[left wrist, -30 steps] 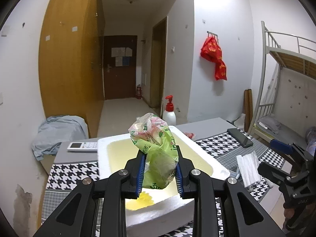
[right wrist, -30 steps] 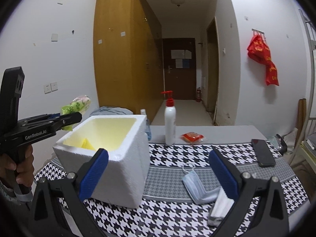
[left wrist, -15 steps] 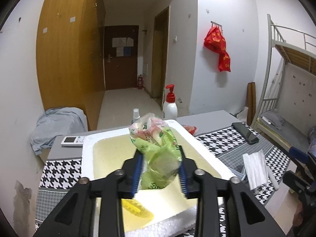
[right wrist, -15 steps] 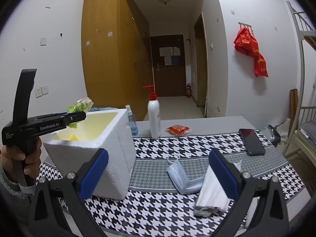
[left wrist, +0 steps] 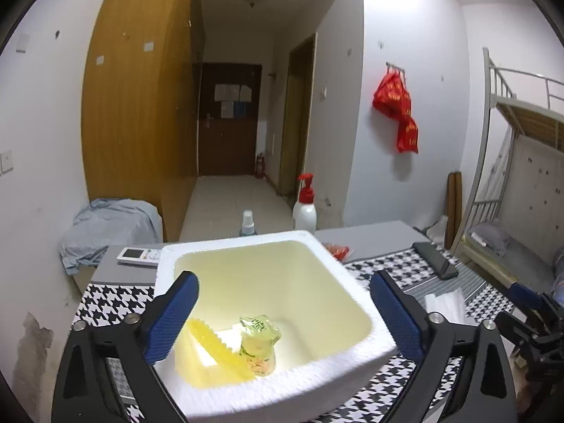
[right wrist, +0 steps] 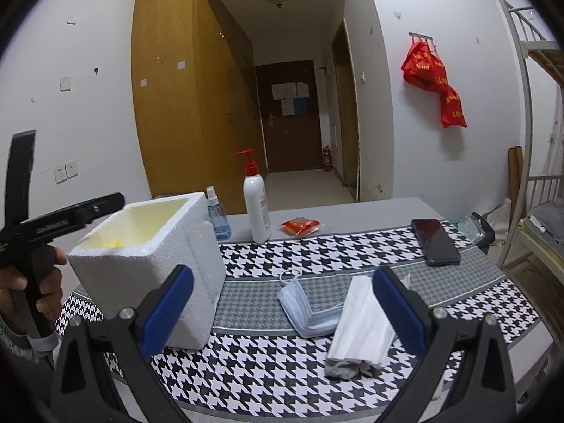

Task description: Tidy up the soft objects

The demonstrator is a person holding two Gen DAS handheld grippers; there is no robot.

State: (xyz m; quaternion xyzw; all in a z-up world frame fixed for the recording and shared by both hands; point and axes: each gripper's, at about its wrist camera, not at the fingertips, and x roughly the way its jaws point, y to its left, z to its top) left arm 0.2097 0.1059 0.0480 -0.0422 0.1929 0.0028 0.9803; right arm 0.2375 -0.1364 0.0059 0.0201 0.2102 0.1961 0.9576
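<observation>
Green packet (left wrist: pixel 256 339) inside foam box (left wrist: pixel 352 303)

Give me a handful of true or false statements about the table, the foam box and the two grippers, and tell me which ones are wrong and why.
1. The green snack bag lies inside the foam box. True.
2. The left gripper is clamped on the bag. False: its jaws are opening with nothing between them; the bag lies below on the box floor.
3. The folded blue face mask lies on the table, outside the box. True.
4. The right gripper holds the white folded cloth. False: its jaws stand wide apart, and the cloth lies on the table.
5. The pump bottle stands upright beyond the box. True.
6. The phone is inside the box. False: it lies on the table.
</observation>
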